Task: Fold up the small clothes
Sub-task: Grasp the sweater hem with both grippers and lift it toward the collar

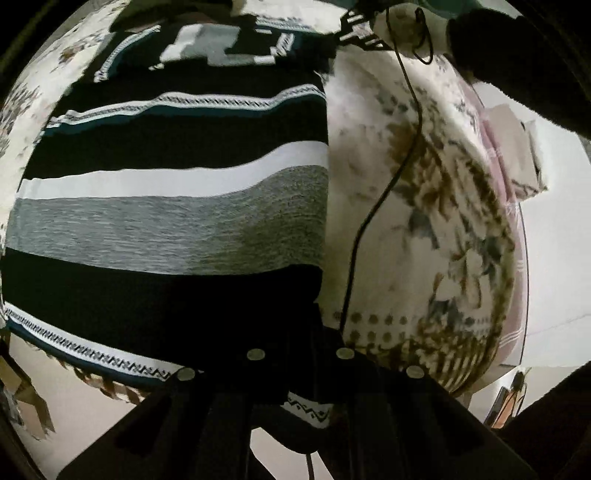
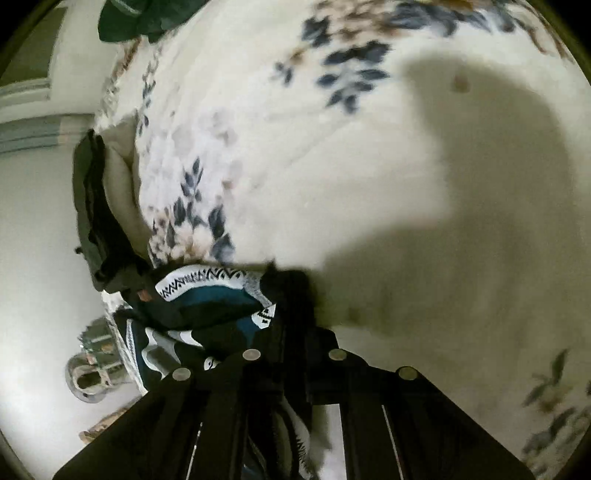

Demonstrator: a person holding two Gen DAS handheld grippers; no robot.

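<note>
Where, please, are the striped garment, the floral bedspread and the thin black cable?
striped garment (image 1: 166, 221), left wrist view, grey band.
floral bedspread (image 2: 295, 166), right wrist view, bare pale area.
thin black cable (image 1: 384, 199), left wrist view, mid-length.

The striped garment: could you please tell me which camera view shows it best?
The left wrist view: the striped garment spreads wide there, its black, white and grey bands plain. The right wrist view shows only a bunched corner of it.

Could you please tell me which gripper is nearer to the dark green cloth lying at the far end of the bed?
Cannot tell. Both grippers, left and right, clamp the striped garment; the green cloth lies far beyond both.
</note>
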